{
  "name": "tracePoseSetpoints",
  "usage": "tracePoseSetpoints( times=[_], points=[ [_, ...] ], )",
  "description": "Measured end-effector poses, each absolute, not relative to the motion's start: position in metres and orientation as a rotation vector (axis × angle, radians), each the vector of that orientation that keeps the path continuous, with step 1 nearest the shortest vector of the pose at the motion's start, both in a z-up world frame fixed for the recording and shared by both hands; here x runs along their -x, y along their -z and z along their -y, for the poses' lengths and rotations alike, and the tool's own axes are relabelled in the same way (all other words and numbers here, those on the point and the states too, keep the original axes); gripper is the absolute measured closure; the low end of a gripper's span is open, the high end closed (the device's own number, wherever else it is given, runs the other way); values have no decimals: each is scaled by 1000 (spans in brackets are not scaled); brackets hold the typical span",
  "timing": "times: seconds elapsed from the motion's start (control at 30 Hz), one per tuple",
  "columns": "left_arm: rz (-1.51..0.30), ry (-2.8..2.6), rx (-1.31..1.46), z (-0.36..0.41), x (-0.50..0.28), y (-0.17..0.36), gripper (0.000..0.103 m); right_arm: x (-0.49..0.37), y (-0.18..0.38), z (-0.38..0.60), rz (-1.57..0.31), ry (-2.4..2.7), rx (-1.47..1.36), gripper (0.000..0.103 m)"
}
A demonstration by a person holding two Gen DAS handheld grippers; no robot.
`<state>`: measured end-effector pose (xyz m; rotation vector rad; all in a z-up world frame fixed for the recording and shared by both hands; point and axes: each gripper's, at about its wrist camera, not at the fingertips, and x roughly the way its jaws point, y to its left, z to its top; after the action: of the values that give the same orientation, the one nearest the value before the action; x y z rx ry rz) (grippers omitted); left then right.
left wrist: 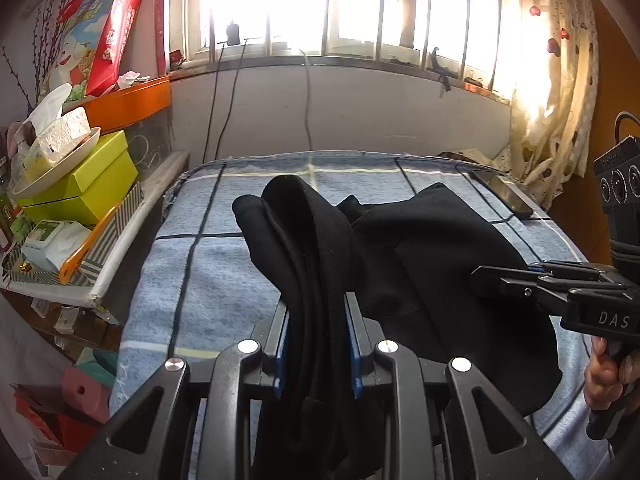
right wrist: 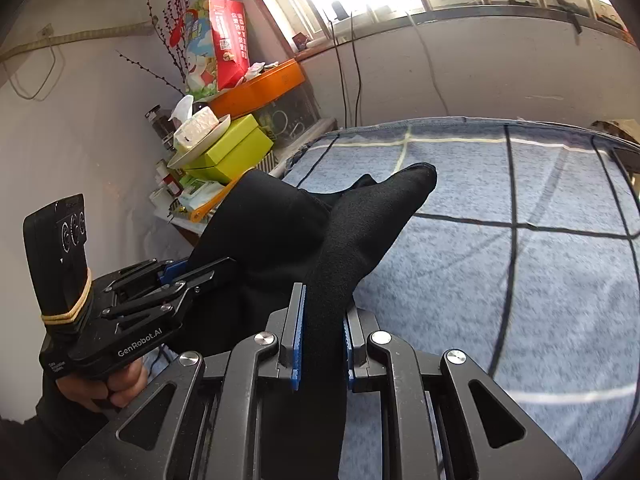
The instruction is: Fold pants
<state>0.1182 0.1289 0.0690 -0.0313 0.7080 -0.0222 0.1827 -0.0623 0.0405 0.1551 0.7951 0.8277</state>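
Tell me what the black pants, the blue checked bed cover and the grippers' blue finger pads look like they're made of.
Black pants: soft matte knit, maybe fleece; it drapes in thick, rounded folds with no shine.
Blue checked bed cover: woven cloth with a mottled, towel-like nap and a stitched edge.
Blue finger pads: likely rubber or soft plastic; the ridged edges suggest a grip texture.

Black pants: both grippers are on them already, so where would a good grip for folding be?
On the bunched edges, as now. The left gripper clamps a thick roll of the black pants, the right gripper a flatter band, each approached from the near side, above the plaid blanket.
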Motion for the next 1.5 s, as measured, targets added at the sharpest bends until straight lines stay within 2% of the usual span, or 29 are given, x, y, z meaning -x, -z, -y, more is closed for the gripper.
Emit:
tracePoseSetpoints(
  times=[0.23,0.43,0.57,0.67,0.7,0.83,1.07,1.17,1.37,1.5],
  points=[
    [-727,6,46,-149,-142,-57,77,-208,-28,45,-804,-846,-168,87],
    [-767,-15,63,-161,-153,-27,75,-225,9,52,-881,-807,-190,86],
    [-758,12,108,-169,-150,-23,73,-232,21,60,-919,-800,-230,77],
    [-767,8,124,-173,-151,-20,68,-233,24,62,-933,-770,-219,68],
    [-773,11,138,-176,-151,-19,67,-233,23,62,-930,-758,-215,68],
    [-783,0,195,-188,-145,-22,66,-218,4,68,-861,-684,-134,68],
    [-700,-52,172,-183,-112,-46,67,-170,-12,69,-769,-709,10,68],
    [-699,0,127,-161,-100,-44,67,-149,-1,54,-772,-750,107,78],
    [-768,13,60,-141,-102,-15,67,-147,10,42,-798,-747,166,78],
    [-773,23,69,-143,-107,-24,67,-161,-3,42,-770,-756,170,78]
  ],
)
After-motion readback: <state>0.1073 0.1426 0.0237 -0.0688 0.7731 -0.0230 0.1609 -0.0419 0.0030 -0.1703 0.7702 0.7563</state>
